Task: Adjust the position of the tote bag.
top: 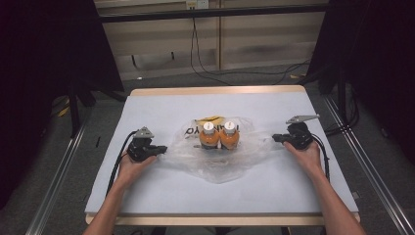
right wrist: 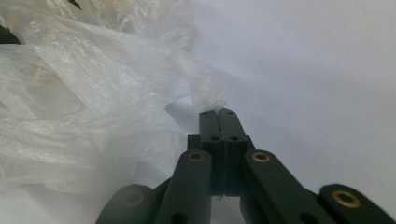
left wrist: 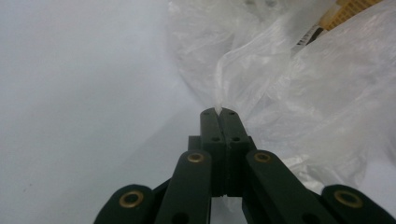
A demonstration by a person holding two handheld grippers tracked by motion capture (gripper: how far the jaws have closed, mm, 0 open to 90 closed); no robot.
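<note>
1. Table (top: 161, 196): pale top w/ wood rim; arms come in over the near edge.
2. Bag (top: 230, 164): clear plastic, crumpled, spread flat across the table's middle, about halfway betw. far and near edges. Its film is stretched out toward both side edges. Dark lettering is seen on the far-left part.
3. Bottles (top: 219, 137): two, orange, white caps, lying side by side and touching, inside the bag at the table's centre. Caps are pointed to the far edge. A yellow label (top: 209, 119) is seen just beyond them, also in the bag.
4. Left gripper (top: 160, 150): set low near the left edge, pointed inward. Jaws are clenched on a thin fold of the bag's left rim; in the left gripper view (left wrist: 218, 111) film is seen pinched at the tips, no gap betw. the jaws.
5. Right gripper (top: 277, 138): near the right edge, pointed inward. Jaws are pressed together on the bag's right rim; in the right gripper view (right wrist: 217, 112) a twist of film is seen caught at the tips.
</note>
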